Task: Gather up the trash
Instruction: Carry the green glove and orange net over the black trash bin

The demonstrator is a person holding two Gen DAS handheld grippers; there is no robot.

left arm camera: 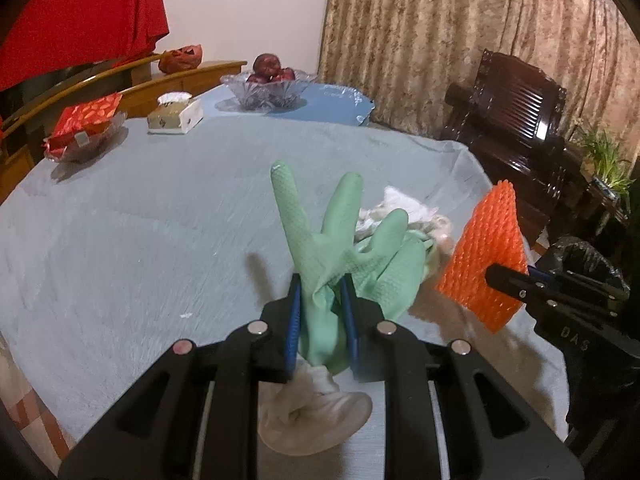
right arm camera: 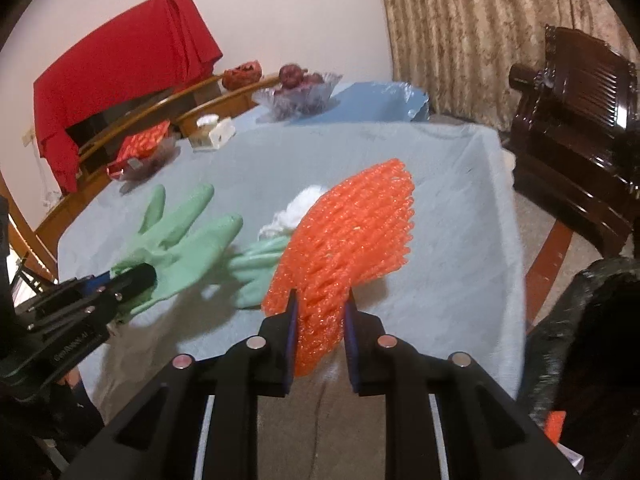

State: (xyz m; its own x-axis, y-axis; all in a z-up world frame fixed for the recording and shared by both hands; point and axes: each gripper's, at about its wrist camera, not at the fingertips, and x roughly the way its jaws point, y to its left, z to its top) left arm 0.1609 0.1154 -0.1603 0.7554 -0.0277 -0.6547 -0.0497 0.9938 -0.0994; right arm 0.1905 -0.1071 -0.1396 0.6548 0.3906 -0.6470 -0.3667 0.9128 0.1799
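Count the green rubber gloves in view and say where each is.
2. One green glove is clamped in the left gripper, fingers up. The second glove lies on the table beside the orange foam net. Others may be hidden.

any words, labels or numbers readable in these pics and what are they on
"DAS": embossed on the black body of the right hand-held gripper, seen from the left wrist view.
Small pale lettering on the body of the left hand-held gripper, right wrist view: too blurred to read.
Red patterned package and tissue box: no legible text.
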